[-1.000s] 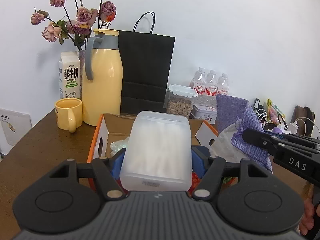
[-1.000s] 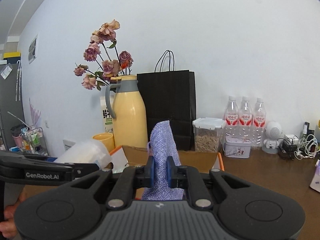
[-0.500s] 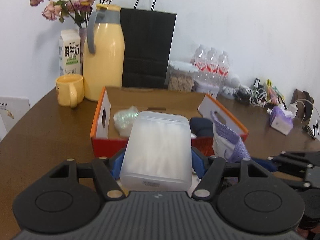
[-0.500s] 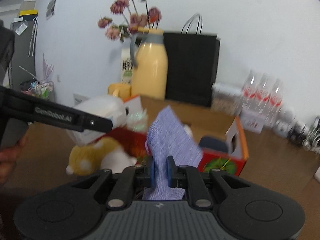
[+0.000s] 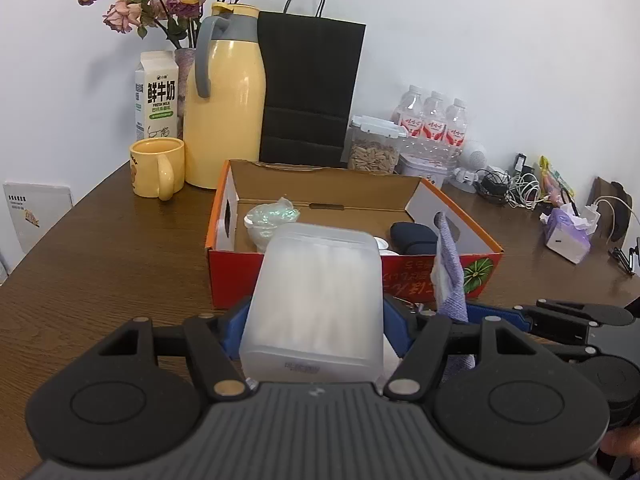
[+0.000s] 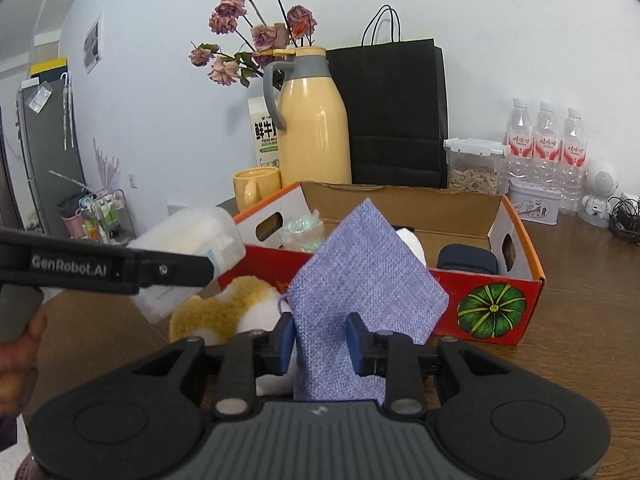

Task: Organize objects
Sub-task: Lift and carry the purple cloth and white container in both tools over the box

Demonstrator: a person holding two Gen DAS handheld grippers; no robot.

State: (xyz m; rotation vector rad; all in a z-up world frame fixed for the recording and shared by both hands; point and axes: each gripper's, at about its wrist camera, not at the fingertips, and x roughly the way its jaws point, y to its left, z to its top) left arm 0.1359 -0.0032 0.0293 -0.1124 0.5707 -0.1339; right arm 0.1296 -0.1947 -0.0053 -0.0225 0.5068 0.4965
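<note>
My left gripper (image 5: 316, 322) is shut on a translucent plastic box (image 5: 316, 300) with white contents and holds it just before the orange cardboard box (image 5: 320, 184). That plastic box (image 6: 188, 240) also shows at the left of the right wrist view. My right gripper (image 6: 320, 336) has its jaws opening; the lilac fabric pouch (image 6: 360, 268) stands loose between the blue pads. The pouch (image 5: 452, 272) leans at the cardboard box's front wall (image 6: 516, 292). A tan and white plush toy (image 6: 224, 312) lies on the table under both grippers.
Inside the cardboard box lie a dark case (image 6: 466, 260) and a shiny wrapped item (image 6: 302, 232). Behind it stand a yellow thermos (image 5: 228, 96), a mug (image 5: 158, 168), a milk carton (image 5: 156, 96), a black paper bag (image 5: 312, 88), a seed jar (image 5: 374, 144) and water bottles (image 5: 432, 120). Cables (image 5: 516, 188) are at the right.
The right jaws have parted and the pouch has spread out between them. Both grippers have come down in front of the cardboard box; the left still grips the plastic box.
</note>
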